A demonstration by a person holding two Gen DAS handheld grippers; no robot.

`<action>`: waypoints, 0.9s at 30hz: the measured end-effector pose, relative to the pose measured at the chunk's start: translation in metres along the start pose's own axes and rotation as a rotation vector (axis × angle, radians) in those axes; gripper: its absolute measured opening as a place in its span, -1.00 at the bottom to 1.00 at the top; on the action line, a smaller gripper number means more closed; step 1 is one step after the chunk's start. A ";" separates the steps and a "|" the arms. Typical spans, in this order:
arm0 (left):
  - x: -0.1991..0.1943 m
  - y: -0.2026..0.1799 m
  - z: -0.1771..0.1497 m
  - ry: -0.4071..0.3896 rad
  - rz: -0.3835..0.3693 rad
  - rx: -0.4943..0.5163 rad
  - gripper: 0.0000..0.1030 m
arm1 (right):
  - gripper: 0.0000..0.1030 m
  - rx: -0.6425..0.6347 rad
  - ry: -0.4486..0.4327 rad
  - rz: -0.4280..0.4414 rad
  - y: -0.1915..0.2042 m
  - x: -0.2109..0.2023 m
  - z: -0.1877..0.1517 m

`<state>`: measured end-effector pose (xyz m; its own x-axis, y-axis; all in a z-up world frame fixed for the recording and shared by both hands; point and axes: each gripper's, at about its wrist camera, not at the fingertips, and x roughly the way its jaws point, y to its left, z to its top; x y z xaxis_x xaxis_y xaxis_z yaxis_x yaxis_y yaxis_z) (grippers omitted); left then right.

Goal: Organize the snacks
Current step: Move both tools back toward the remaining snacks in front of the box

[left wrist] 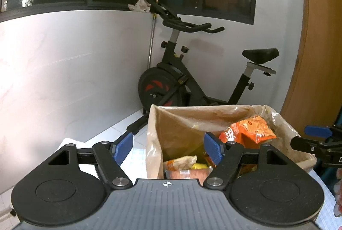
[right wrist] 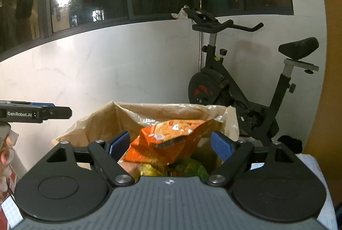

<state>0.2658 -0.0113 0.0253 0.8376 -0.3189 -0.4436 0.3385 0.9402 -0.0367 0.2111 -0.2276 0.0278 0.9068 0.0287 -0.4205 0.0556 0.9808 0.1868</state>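
White wall, dark window, exercise bike far | my left gripper and right gripper both spread, empty | orange snack bag lies in lined box with other packets | task looks mostly done, leftovers unseen

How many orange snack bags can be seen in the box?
1 clearly: a large orange snack bag lies on top of the pile, toward the right side of the plastic-lined box in the left wrist view. Smaller packets beneath are partly hidden, so more orange ones may be buried.
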 end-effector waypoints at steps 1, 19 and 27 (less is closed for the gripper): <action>-0.004 0.000 -0.002 -0.003 0.000 0.000 0.46 | 0.66 0.000 0.001 -0.001 0.001 -0.003 -0.003; -0.034 0.007 -0.064 0.034 0.009 0.010 0.46 | 0.66 0.022 0.011 -0.009 0.008 -0.048 -0.059; -0.028 0.006 -0.095 0.110 0.008 0.019 0.46 | 0.66 0.054 0.046 -0.028 0.008 -0.050 -0.094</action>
<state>0.2044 0.0149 -0.0473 0.7884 -0.2953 -0.5396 0.3408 0.9400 -0.0164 0.1271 -0.2035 -0.0335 0.8843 0.0115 -0.4668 0.1042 0.9697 0.2212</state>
